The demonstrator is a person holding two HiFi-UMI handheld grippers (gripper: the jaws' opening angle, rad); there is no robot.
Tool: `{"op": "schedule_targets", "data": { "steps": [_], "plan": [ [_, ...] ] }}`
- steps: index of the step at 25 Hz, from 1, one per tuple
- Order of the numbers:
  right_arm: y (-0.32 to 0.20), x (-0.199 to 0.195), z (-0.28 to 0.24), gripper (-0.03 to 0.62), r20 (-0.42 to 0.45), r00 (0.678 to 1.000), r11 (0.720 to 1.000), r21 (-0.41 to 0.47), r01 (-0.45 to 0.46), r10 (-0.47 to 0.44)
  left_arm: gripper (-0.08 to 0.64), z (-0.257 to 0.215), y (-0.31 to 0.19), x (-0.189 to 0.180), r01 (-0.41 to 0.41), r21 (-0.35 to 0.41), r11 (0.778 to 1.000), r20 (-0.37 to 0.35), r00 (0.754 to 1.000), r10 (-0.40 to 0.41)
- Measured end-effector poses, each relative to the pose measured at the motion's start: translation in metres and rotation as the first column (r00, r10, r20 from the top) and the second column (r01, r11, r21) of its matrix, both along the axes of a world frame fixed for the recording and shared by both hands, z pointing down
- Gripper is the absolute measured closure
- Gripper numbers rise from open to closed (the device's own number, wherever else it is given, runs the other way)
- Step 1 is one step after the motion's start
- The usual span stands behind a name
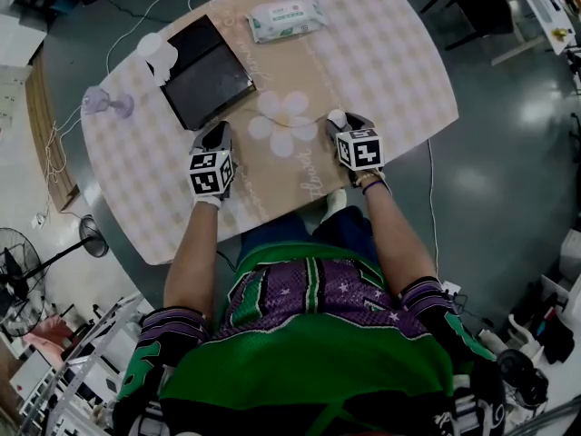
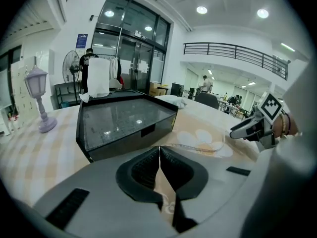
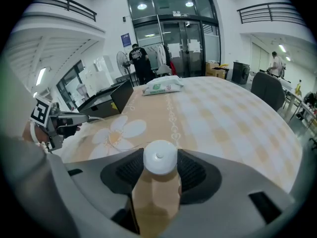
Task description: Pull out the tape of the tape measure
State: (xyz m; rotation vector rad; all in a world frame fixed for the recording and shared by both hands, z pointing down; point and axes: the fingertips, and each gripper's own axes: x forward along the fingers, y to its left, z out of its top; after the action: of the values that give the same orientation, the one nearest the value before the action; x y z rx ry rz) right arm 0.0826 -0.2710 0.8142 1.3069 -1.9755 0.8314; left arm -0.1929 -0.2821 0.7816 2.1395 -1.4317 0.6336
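The tape measure (image 3: 160, 157), a small round white case, sits between the pads of the right tongs (image 1: 349, 122), which are closed on its sides above the bench (image 1: 390, 62). A thin pale tape (image 2: 193, 147) runs from it, low over the flower print (image 1: 283, 121), to the left tongs (image 2: 159, 150). Their tips are pressed together on what looks like the tape's end. The two tongs are apart, so part of the tape is already out.

The likeliest failure, as I judge it, is at the left end. The strip is thin and slick and is held only at the very tips, so a harder pull could draw it free and it would snap back into the case. The right side has its own risk. The case is round and smooth and is gripped across its curve, so a pull off to one side could turn it in the pads or squeeze it out onto the bench. If the tape reaches its end stop while both hands are pulling apart, the jerk could cause either slip.

Further out, the black box (image 2: 124, 120) lies just beyond the left tongs. A wide sweep to that side could catch the tape or the tongs on its near corner. The pack of wipes (image 3: 162, 86) and the small lamp (image 2: 40, 100) are well clear.
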Motion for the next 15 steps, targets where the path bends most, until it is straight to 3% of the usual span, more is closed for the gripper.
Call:
{"op": "schedule_targets", "data": {
  "steps": [15],
  "plan": [
    [0.007, -0.009, 0.013, 0.367, -0.059, 0.994, 0.995, -0.047, 0.092, -0.095, 0.519, 0.037, 0.01, -0.002, 0.039, -0.208, 0.977, 0.111, 0.994, -0.016]
  ]
}}
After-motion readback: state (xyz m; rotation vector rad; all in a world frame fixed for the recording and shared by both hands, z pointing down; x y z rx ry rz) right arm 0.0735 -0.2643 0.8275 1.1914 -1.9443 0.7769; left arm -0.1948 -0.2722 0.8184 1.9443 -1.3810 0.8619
